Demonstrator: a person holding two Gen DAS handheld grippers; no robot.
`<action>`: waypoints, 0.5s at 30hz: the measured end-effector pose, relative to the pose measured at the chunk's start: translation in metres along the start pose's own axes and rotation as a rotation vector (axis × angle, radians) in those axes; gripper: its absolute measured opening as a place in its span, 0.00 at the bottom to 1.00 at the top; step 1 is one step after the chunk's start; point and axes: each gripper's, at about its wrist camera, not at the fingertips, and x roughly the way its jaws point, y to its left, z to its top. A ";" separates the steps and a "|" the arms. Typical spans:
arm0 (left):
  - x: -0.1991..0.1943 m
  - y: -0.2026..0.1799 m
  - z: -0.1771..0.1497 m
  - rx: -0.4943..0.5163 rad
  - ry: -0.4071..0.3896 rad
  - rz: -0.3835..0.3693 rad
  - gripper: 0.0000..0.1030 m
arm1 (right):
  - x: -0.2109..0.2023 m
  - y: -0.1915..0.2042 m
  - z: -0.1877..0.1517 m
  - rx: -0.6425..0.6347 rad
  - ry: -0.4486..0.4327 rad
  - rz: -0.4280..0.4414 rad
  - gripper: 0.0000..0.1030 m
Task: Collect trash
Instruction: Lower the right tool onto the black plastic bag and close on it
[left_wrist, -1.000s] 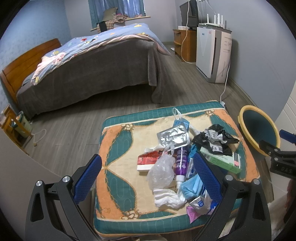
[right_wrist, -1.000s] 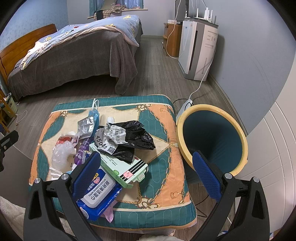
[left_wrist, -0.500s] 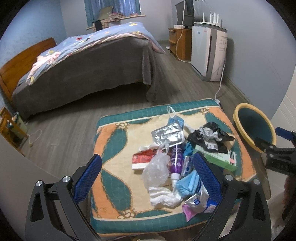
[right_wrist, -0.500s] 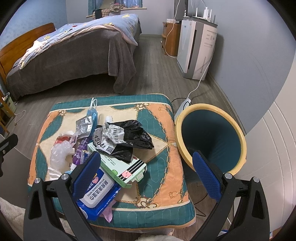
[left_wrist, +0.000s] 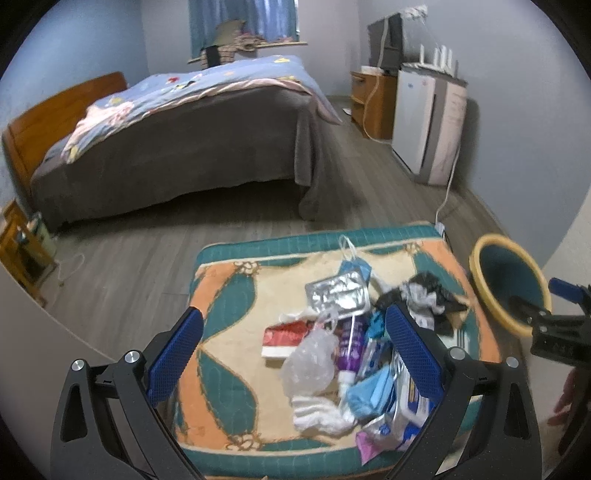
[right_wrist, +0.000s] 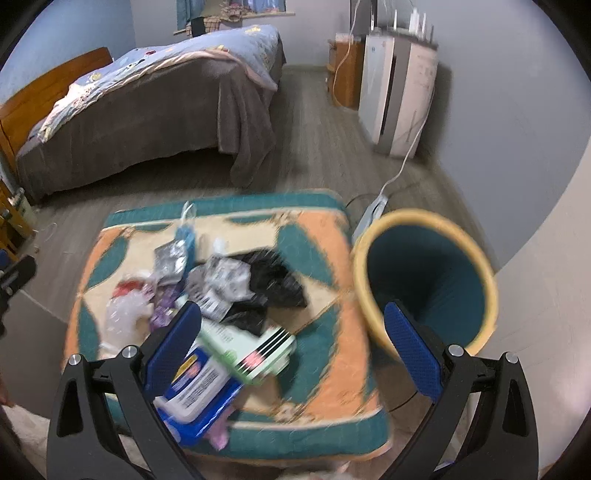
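- The left gripper (left_wrist: 293, 356), low in the left wrist view, is spread wide and empty, its blue pads (left_wrist: 173, 356) touching nothing; it hangs above the near part of the litter.
- The right gripper (right_wrist: 293, 354), low in the right wrist view, is equally wide and holds nothing; the frame is blurred.
- Nearest, at lower centre of the right view, a blue-and-white soft wipes pack (right_wrist: 197, 391) overhangs the near edge of the teal-and-orange patterned cushion (right_wrist: 332, 373). It should be squashy and slick; pinch an end seam.
- Beside it lies a pale green flat cardboard box (right_wrist: 245, 347), light and stiff; grip across its narrow sides.
- At centre of the left view, a crumpled clear plastic bag (left_wrist: 310, 363), a purple squeeze tube (left_wrist: 349, 345) and a white crumpled tissue (left_wrist: 321, 411) look nearly weightless; bunch and pinch.
- Further up, a crumpled black plastic bag (right_wrist: 273, 284) and silver foil pouch (left_wrist: 338, 297) will crush easily.
- Right of the cushion stands the yellow-rimmed teal bin (right_wrist: 424, 284), apparently empty.
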 end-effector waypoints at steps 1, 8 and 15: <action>0.002 0.002 0.003 -0.011 -0.008 -0.007 0.95 | -0.001 -0.003 0.005 -0.008 -0.023 -0.013 0.95; 0.037 0.001 0.025 0.024 0.006 -0.052 0.95 | 0.032 -0.033 0.029 0.109 0.058 0.060 0.95; 0.082 0.006 0.029 0.061 0.039 -0.006 0.95 | 0.078 -0.034 0.031 0.196 0.182 0.134 0.95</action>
